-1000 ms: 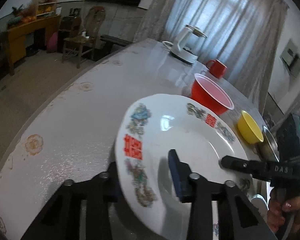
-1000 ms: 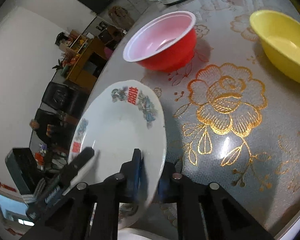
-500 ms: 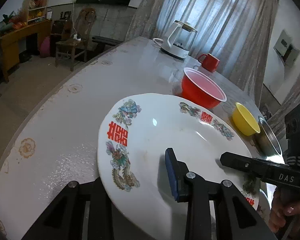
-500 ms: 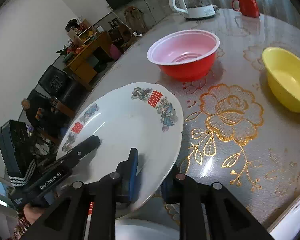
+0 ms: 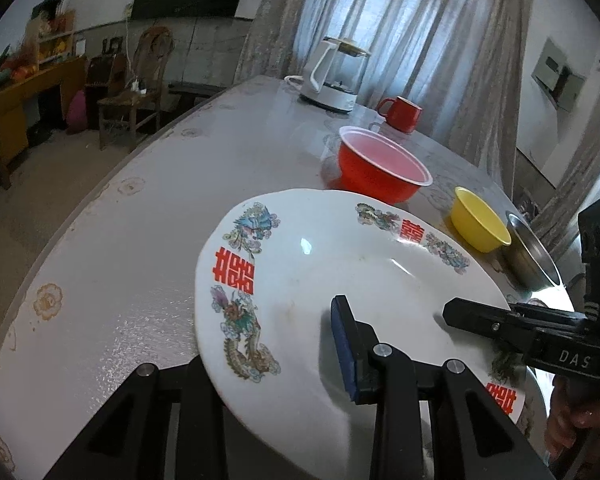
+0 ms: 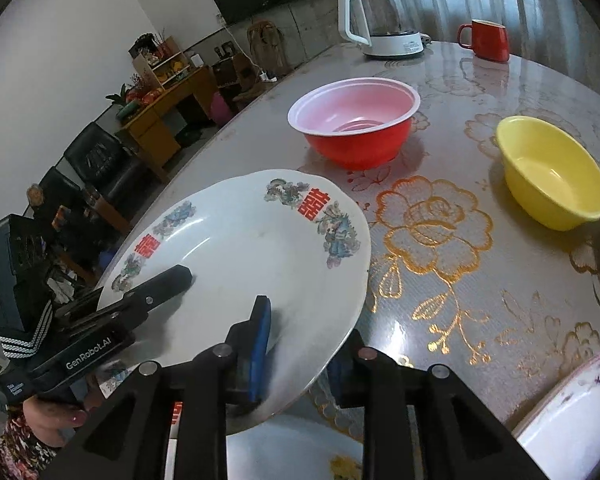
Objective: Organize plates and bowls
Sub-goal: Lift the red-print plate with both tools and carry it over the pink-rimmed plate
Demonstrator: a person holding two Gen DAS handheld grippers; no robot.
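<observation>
A white plate with red characters and coloured dragons (image 5: 320, 264) (image 6: 240, 240) is held above the table by both grippers. My left gripper (image 5: 268, 364) is shut on its near rim; it shows in the right wrist view (image 6: 156, 292) at the plate's left. My right gripper (image 6: 300, 348) is shut on the opposite rim and shows in the left wrist view (image 5: 484, 320). A red bowl (image 5: 380, 172) (image 6: 356, 124) and a yellow bowl (image 5: 480, 220) (image 6: 552, 172) stand on the table beyond the plate.
A steel bowl (image 5: 532, 256) sits right of the yellow bowl. A white kettle (image 6: 380, 20) and red mug (image 6: 486, 40) stand at the far edge. Another plate (image 6: 292, 452) lies under the held one, and a white dish (image 6: 572, 412) at the near right.
The plate has levelled out from a steep tilt and sits a little higher, still held at both rims. Both grippers turned with it.
</observation>
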